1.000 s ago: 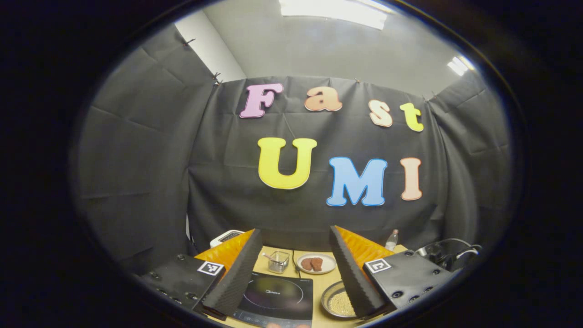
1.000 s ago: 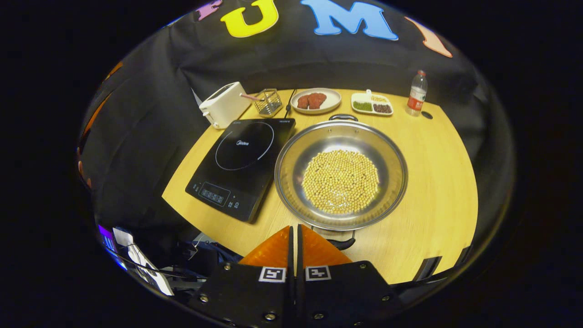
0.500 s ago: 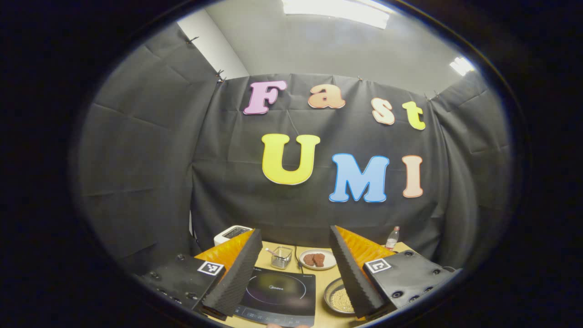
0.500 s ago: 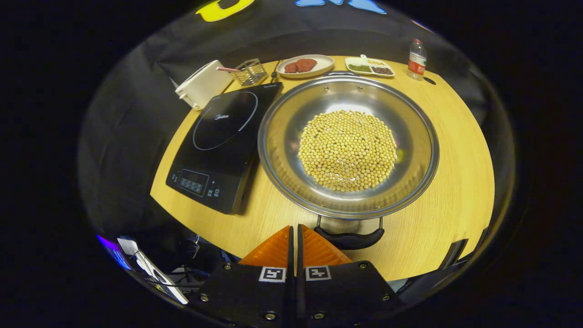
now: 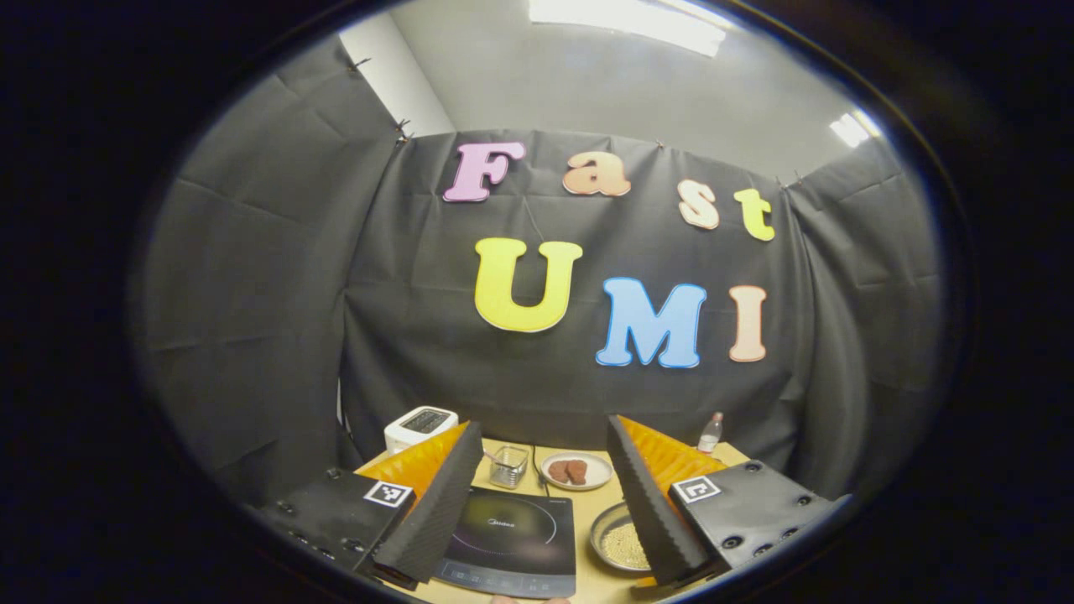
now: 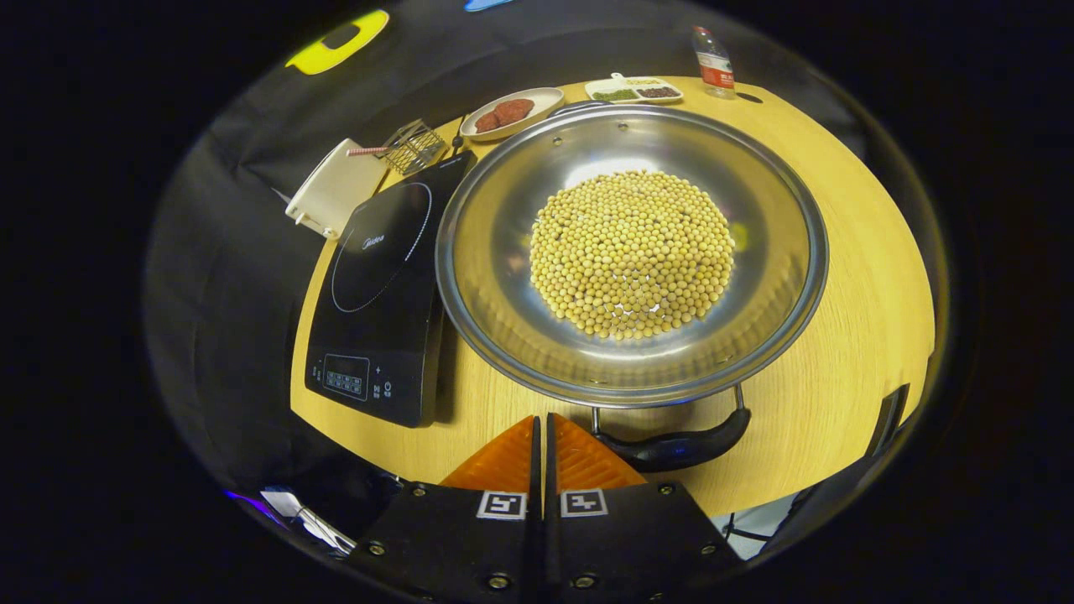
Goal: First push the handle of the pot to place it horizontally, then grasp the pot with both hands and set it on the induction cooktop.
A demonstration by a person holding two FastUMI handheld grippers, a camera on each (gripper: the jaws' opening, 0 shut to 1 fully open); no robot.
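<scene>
The right gripper [image 6: 544, 428] is held above the near edge of the surface [image 6: 847, 277] and angled downward, with its fingers [image 6: 503, 460] closed against each other and holding nothing. Its tips sit just beside the near handle [image 6: 681, 446] of the pot [image 6: 503, 252], to that handle's left; contact cannot be confirmed. The pot rests on the surface, filled with a mound of soybeans [image 6: 631, 252], and its rim lies just beside the right edge of the induction cooktop [image 6: 377, 285]. The far handle [image 6: 579, 106] of the pot points toward the back of the surface. The left gripper [image 5: 544, 495] is held higher and nearly level, aimed at the booth's wall, with its fingers [image 5: 436, 503] spread wide apart and empty. Between those fingers, the left gripper view shows the cooktop and part of the pot below. Behind the cooktop stand a white toaster [image 6: 336, 186], a wire basket [image 6: 413, 144] and a plate of meat [image 6: 508, 112]; a divided dish [image 6: 634, 89] and a bottle [image 6: 713, 62] stand farther right.
</scene>
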